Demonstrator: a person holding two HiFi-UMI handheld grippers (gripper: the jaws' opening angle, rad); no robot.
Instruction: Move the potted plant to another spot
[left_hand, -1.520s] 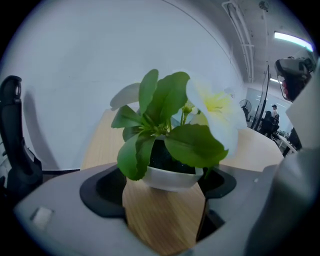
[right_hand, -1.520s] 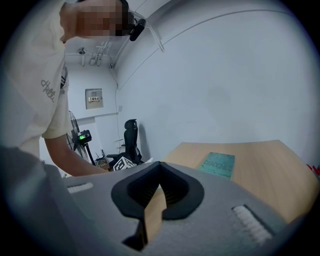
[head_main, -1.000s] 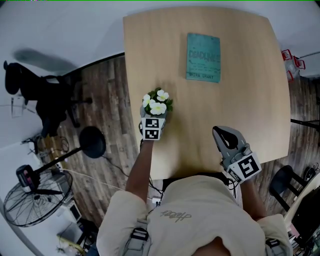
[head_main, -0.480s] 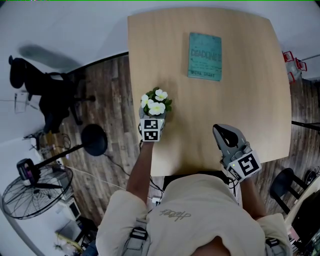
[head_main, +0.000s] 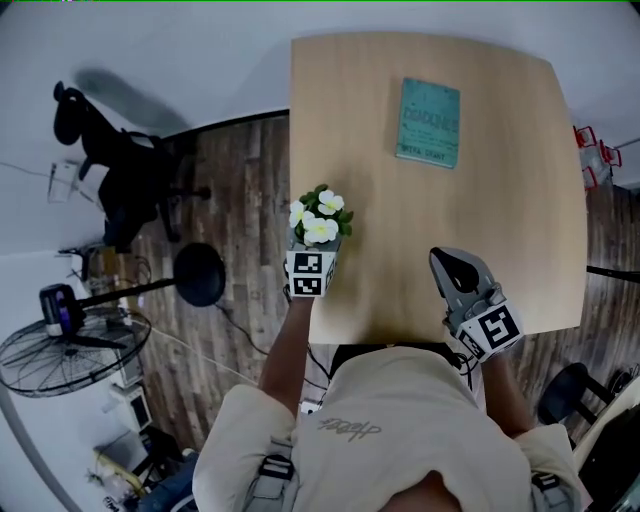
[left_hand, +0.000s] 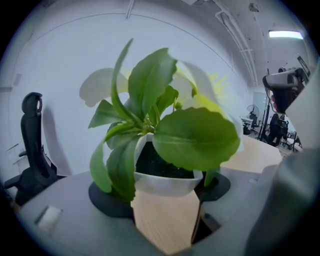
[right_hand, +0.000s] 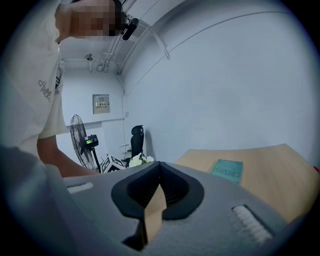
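The potted plant (head_main: 320, 215), white flowers and green leaves in a small white pot (left_hand: 165, 182), hangs over the left edge of the wooden table (head_main: 500, 230). My left gripper (head_main: 315, 250) is shut on the pot, one jaw against each side, and the leaves fill the left gripper view. My right gripper (head_main: 455, 265) hovers over the table's near right corner, shut, with nothing between its jaws. In the right gripper view its tips (right_hand: 160, 165) meet, and the plant (right_hand: 137, 160) shows small at the left.
A teal book (head_main: 430, 122) lies on the far half of the table, also seen as the book (right_hand: 226, 170) from the right gripper. On the wooden floor at the left are a standing fan (head_main: 70, 345), a black office chair (head_main: 115, 180) and a round black base (head_main: 200, 275).
The left gripper has lifted the potted plant and carried it toward the table's left edge. The right gripper has barely shifted. The head view has swung to the left.
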